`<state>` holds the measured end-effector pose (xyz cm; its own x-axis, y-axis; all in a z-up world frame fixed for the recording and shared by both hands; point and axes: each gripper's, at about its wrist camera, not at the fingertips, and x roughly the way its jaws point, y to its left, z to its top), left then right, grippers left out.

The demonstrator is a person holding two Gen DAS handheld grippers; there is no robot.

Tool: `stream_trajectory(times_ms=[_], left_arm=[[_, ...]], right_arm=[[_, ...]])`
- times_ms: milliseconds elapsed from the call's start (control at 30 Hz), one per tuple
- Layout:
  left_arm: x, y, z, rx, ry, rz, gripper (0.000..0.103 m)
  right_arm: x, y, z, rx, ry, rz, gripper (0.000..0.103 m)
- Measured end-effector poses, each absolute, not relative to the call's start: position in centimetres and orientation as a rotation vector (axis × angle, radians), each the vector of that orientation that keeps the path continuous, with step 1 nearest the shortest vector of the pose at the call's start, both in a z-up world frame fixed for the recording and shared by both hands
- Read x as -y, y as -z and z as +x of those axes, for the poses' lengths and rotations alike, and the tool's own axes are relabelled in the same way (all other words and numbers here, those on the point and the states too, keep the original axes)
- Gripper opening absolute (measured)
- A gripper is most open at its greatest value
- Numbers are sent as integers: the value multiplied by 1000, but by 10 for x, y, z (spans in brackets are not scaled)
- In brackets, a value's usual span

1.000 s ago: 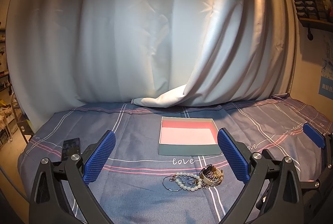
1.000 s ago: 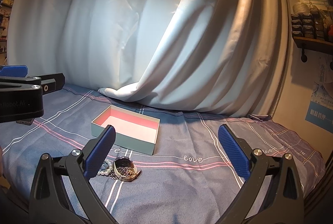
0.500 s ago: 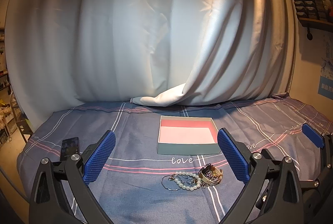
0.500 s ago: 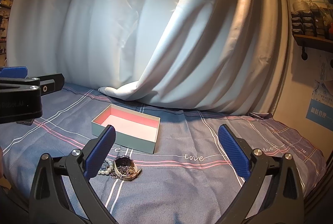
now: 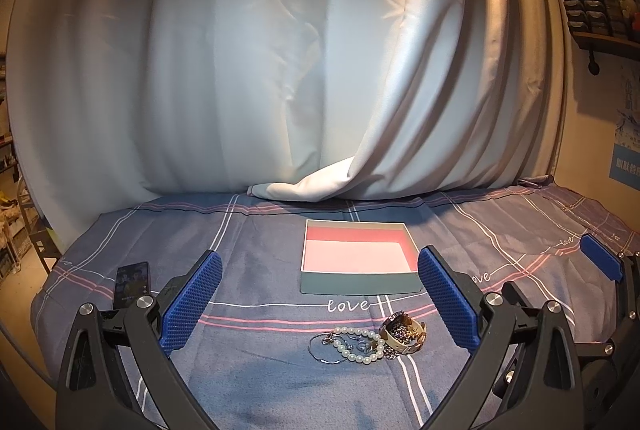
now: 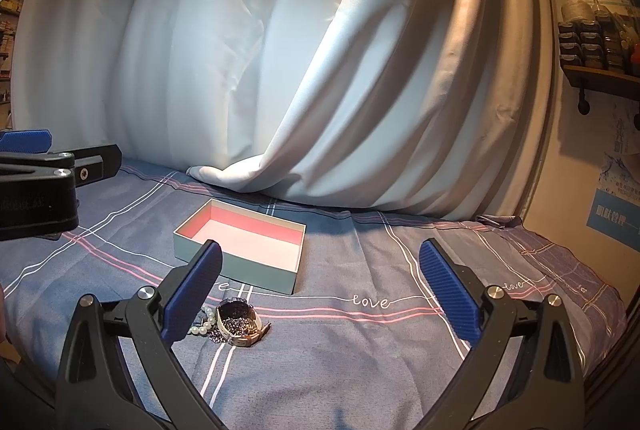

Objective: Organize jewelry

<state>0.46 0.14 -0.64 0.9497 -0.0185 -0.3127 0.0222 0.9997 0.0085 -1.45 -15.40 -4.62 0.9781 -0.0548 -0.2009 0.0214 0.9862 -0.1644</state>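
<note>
An open box (image 5: 358, 286) with teal walls and a pink inside lies on the blue striped bedsheet; it also shows in the right wrist view (image 6: 256, 272). In front of it lies a small heap of jewelry: a pearl bracelet (image 5: 360, 344), a thin ring hoop (image 5: 324, 350) and a watch with a chain (image 5: 402, 332). The watch also shows in the right wrist view (image 6: 240, 326). My left gripper (image 5: 320, 304) is open and empty above the heap. My right gripper (image 6: 320, 294) is open and empty, to the right of the heap.
A phone (image 5: 132, 284) lies on the sheet at the left. A pale curtain (image 5: 300, 70) hangs behind the bed. A wall shelf (image 6: 600, 70) with small items is at the right. The right gripper's finger (image 5: 600, 262) shows at the right edge.
Both grippers have hardly moved; the views shift very slightly. The jewelry and box lie as before.
</note>
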Motion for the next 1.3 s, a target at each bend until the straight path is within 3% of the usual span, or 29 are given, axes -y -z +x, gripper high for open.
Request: stream_trajectory(times_ms=[867,1067,1300], left_arm=[[-2,14,18,-368,24,12,97],[-5,48,59,-629,65,18,97],[-22,110,113,-913,108,-13,97]], right_arm=[[158,50,0,-277,26,-162,97],[158,73,53,-645,-104,-128,97],[161,108,109,-826,-162,-152,97]])
